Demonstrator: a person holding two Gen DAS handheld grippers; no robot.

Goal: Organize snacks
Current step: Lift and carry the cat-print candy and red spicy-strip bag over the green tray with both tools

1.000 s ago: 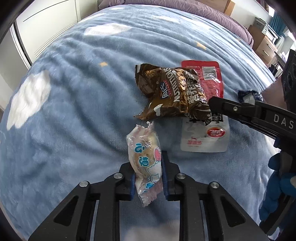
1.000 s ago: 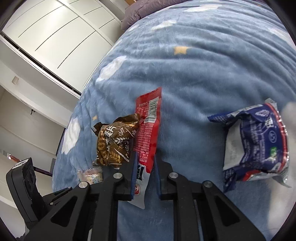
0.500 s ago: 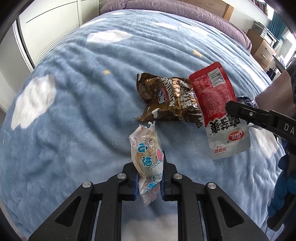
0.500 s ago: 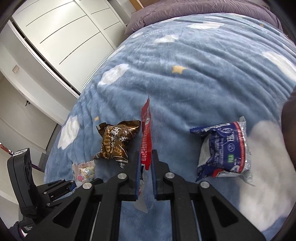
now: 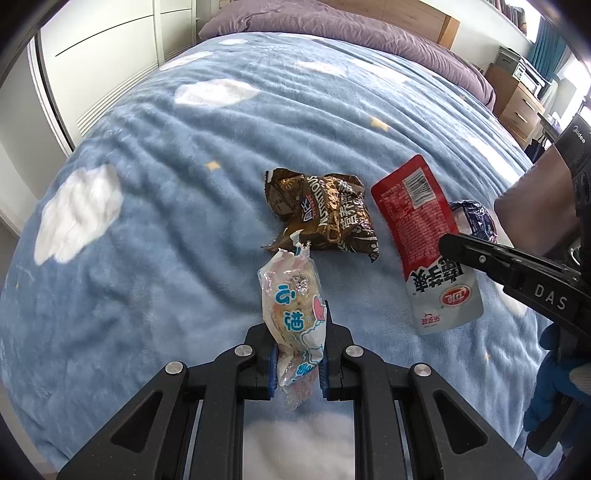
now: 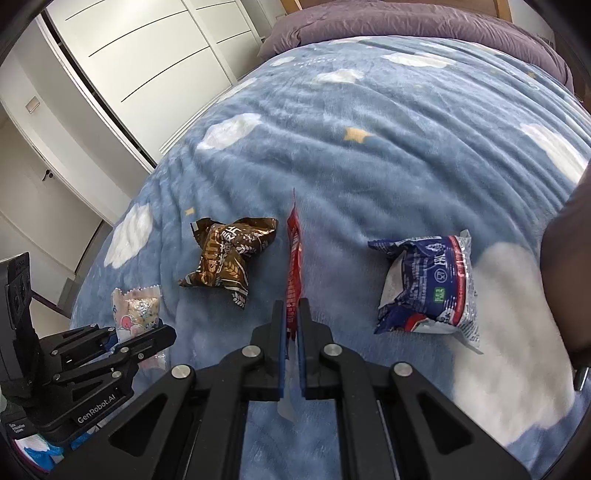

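Observation:
My left gripper [image 5: 297, 339] is shut on a pale pink-and-blue snack packet [image 5: 293, 314] and holds it above the blue blanket [image 5: 147, 229]; the packet also shows in the right wrist view [image 6: 137, 310]. My right gripper [image 6: 291, 328] is shut on a flat red-and-white snack pouch [image 6: 293, 258], seen edge-on there and face-on in the left wrist view [image 5: 424, 240]. A crumpled brown snack bag [image 5: 325, 214] lies on the blanket between them, also in the right wrist view [image 6: 229, 254]. A blue-and-white snack bag [image 6: 428, 284] lies to the right.
The bed's purple duvet [image 5: 332, 22] lies at the far end. White wardrobe doors [image 6: 147, 55] stand to the left. A wooden nightstand [image 5: 517, 99] stands at the far right. A person's forearm [image 5: 532, 206] is at the right edge.
Both grippers have lifted their packets higher above the blanket. The red pouch has come off the brown bag and swung to the right, now held edge-on in the right wrist view.

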